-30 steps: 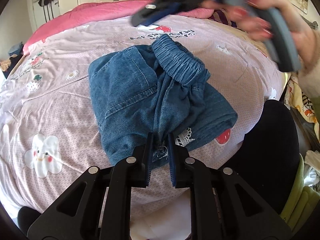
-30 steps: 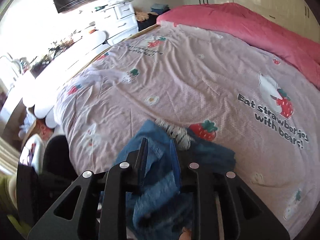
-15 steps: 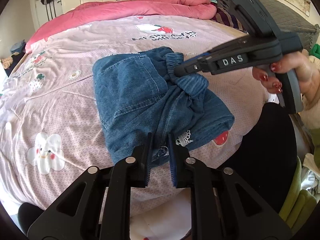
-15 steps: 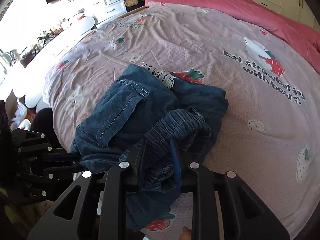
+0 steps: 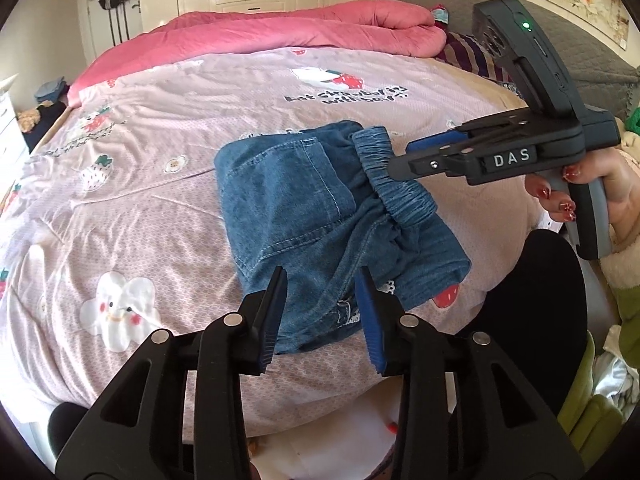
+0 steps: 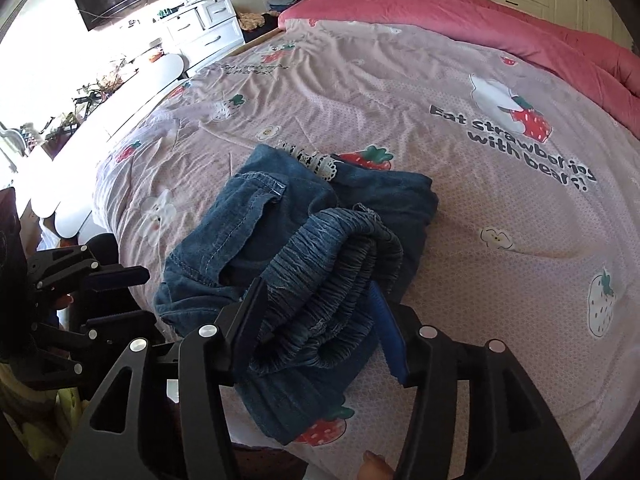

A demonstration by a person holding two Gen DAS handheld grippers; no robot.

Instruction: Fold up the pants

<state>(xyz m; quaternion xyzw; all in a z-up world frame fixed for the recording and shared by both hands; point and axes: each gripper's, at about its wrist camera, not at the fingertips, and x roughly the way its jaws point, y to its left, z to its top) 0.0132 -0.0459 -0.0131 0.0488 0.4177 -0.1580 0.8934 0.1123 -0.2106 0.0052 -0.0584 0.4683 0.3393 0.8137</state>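
The blue denim pants (image 5: 320, 216) lie in a folded bundle on the pink strawberry bedsheet (image 5: 140, 200), elastic waistband on top at the right. My left gripper (image 5: 320, 304) is open, its jaws standing either side of the bundle's near edge. My right gripper (image 6: 316, 312) is open, its jaws either side of the gathered waistband (image 6: 340, 256). It also shows in the left wrist view (image 5: 404, 158), just right of the waistband. The pants in the right wrist view (image 6: 256, 240) show a white lace hem (image 6: 316, 160) at the far edge.
A pink duvet (image 5: 280, 28) lies rolled along the far side of the bed. A dark round seat (image 5: 532, 300) stands at the bed's near right. White drawers and a desk (image 6: 132, 76) stand beyond the bed's left side.
Both grippers have opened and let go of the pants. The waistband now rests on the folded bundle. The right gripper has drawn back a little to the right.
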